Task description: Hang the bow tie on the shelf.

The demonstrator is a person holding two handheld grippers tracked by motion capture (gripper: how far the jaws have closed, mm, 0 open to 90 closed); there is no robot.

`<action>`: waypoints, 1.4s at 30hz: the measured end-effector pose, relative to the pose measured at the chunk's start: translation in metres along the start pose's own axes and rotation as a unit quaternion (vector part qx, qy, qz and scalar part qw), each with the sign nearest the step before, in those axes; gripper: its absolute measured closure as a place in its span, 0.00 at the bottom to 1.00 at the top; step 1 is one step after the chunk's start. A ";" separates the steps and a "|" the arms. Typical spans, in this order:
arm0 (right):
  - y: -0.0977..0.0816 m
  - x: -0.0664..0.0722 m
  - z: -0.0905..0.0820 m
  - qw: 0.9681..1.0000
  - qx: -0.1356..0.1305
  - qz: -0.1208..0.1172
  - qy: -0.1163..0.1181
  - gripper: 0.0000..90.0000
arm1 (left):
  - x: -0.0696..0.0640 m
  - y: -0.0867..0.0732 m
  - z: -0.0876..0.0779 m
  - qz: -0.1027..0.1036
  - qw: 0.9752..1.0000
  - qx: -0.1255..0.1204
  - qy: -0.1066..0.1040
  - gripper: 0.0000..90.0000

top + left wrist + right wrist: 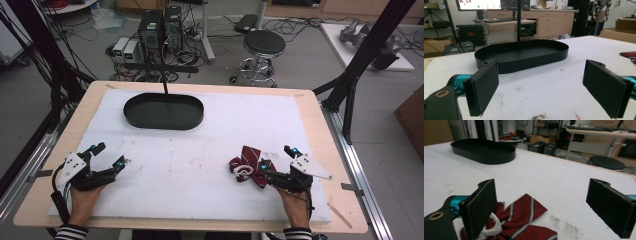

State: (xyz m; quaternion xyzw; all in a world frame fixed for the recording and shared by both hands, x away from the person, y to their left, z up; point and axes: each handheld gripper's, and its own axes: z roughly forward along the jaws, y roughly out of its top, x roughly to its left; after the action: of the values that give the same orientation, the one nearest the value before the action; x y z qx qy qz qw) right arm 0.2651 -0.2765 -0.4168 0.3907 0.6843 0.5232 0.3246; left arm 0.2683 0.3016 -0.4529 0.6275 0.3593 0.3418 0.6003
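My left tool (108, 156) rests on the white worktop (200, 150), jaws apart and empty. My right tool (278, 159) is spread too, one jaw just over the red striped bow tie (250, 165). The black oval tray (163, 111) lies well ahead, with bare worktop between.

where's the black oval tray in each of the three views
High view: the black oval tray lies upper left of centre on the white pad, far from both hands.
Left gripper view: it sits at centre, beyond the open fingers, with a black pole rising from it.
Right gripper view: it is at upper left.
Shared landmark: the red striped bow tie, at the left gripper view's right edge.
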 end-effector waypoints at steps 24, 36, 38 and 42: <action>0.050 0.009 0.031 0.970 0.208 -0.054 0.116 0.18 | -0.001 0.000 -0.001 0.003 1.000 -0.004 0.002 0.15; 0.050 0.011 0.048 0.951 0.277 -0.062 0.118 0.28 | -0.002 0.000 -0.001 0.007 1.000 -0.006 0.005 0.15; 0.049 0.012 0.050 0.948 0.287 -0.066 0.119 0.30 | -0.002 0.000 -0.001 0.007 1.000 -0.006 0.005 0.15; 0.047 0.015 0.055 0.940 0.308 -0.083 0.118 0.38 | -0.002 0.000 -0.001 0.007 1.000 -0.005 0.005 0.15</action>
State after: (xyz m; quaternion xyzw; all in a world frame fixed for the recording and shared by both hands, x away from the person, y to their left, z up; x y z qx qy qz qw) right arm 0.3138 -0.2306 -0.3852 0.3490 0.8753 0.3004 0.1480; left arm 0.2663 0.3005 -0.4532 0.6252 0.3558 0.3511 0.5994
